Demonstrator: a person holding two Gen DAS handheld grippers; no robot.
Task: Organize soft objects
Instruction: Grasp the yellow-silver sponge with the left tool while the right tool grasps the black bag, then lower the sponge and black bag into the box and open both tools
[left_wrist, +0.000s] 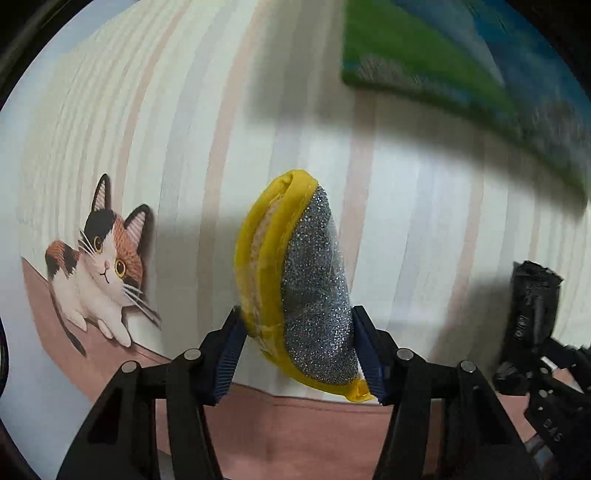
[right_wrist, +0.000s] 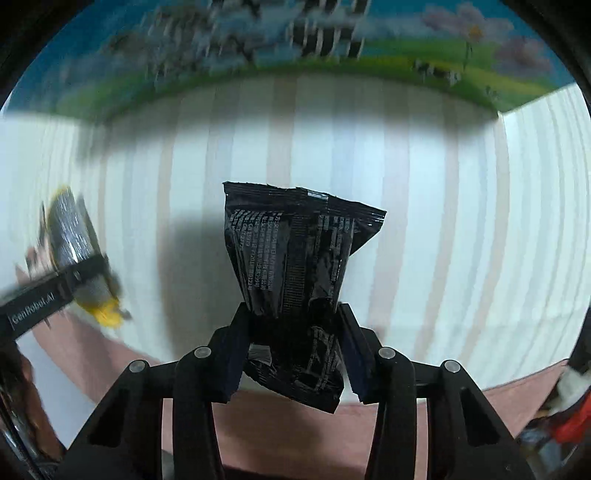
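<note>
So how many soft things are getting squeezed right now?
2. The yellow scrubber sits in the left hand-held gripper; the black packet in the right hand-held gripper. More may be out of view.

yellow-silver sponge (left_wrist: 295, 280), black packet (right_wrist: 295, 280), striped cloth (right_wrist: 443, 221)

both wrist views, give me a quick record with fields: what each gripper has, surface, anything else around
left gripper: shut on yellow-edged scouring pad, pads pressing both its sides
right gripper: shut on black snack packet, crumpled at the pinch
surface: striped tablecloth with a printed cat
other: box with green meadow print lying on the cloth at the top of the view
picture quality: edges motion-blurred
</note>
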